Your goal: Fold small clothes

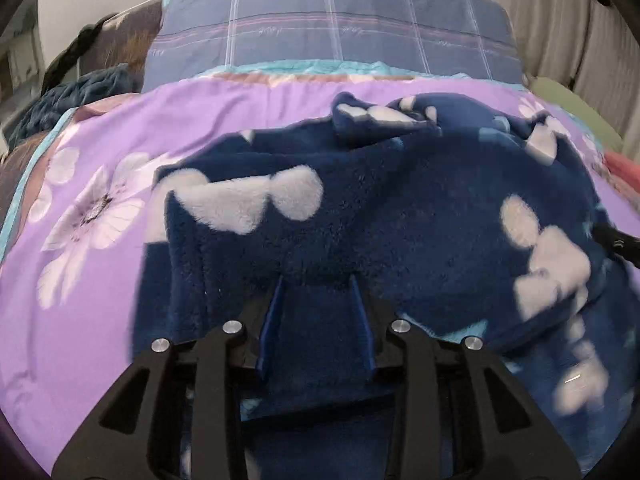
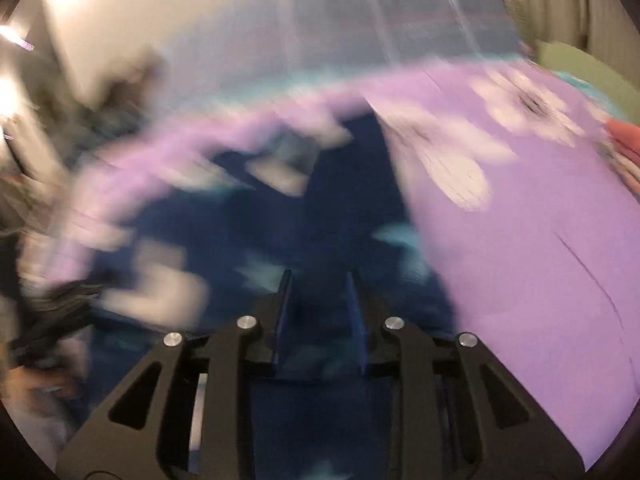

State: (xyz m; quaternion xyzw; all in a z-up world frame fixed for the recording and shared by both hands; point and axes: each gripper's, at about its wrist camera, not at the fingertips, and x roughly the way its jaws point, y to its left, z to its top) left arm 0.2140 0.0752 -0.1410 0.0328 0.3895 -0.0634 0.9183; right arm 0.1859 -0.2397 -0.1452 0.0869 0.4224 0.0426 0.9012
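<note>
A fluffy navy garment (image 1: pixel 420 216) with white heart-like patches lies rumpled on a purple floral bedsheet (image 1: pixel 100 184). My left gripper (image 1: pixel 318 280) has its blue fingers closed on a fold of the garment's near edge, with fabric filling the gap between them. The right gripper's black tip shows at the garment's right edge (image 1: pixel 616 240). In the heavily blurred right wrist view, my right gripper (image 2: pixel 318 276) also has navy garment fabric (image 2: pixel 248 224) between its fingers, with the purple sheet (image 2: pixel 540 240) to its right.
A blue plaid pillow (image 1: pixel 332 32) lies at the head of the bed. A dark knitted item (image 1: pixel 76 92) sits at the left, a green cushion (image 1: pixel 576 108) and a red cloth (image 1: pixel 624 172) at the right. Curtains hang behind.
</note>
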